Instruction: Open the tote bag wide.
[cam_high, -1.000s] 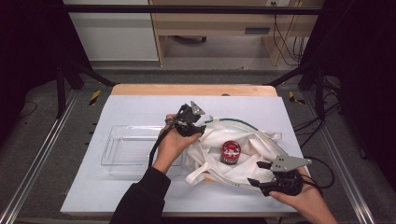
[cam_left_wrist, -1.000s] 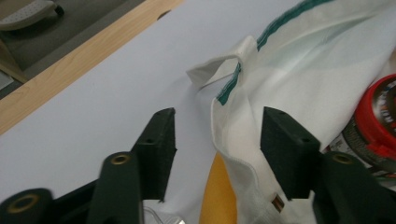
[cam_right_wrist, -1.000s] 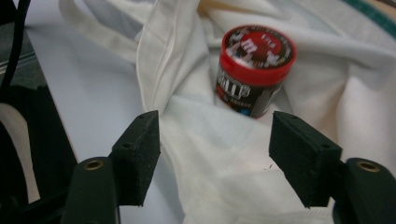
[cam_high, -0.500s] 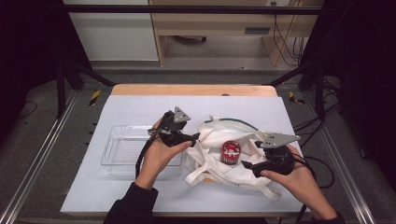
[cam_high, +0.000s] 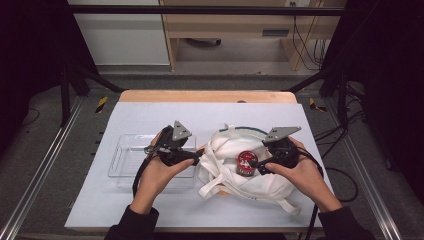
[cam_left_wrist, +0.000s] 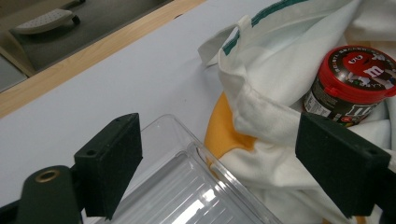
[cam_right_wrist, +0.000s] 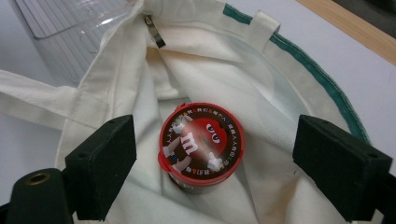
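A white cloth bag (cam_high: 227, 176) with a green-trimmed rim lies open on the table, right of centre. Inside it stands a tub with a red lid (cam_high: 246, 161), also in the left gripper view (cam_left_wrist: 355, 88) and right gripper view (cam_right_wrist: 201, 142). My left gripper (cam_high: 198, 156) sits at the bag's left edge, over the near corner of a clear plastic tray (cam_high: 125, 160). Its jaws have just been opening and hold nothing. My right gripper (cam_high: 256, 166) is over the bag's right side, pointing at the tub. Its jaws have also just been opening, wide apart either side of the tub without touching it.
The clear tray (cam_left_wrist: 187, 186) is empty and lies left of the bag (cam_left_wrist: 261, 93). An orange patch (cam_left_wrist: 224, 126) shows under the bag's cloth. A white sheet (cam_high: 200, 115) covers the table, with a wooden strip (cam_high: 200, 96) along the far edge.
The left gripper has moved left and toward me, off the bag's far rim. The right gripper has moved away from me, from the bag's near right corner to beside the tub. Both stand wider open.
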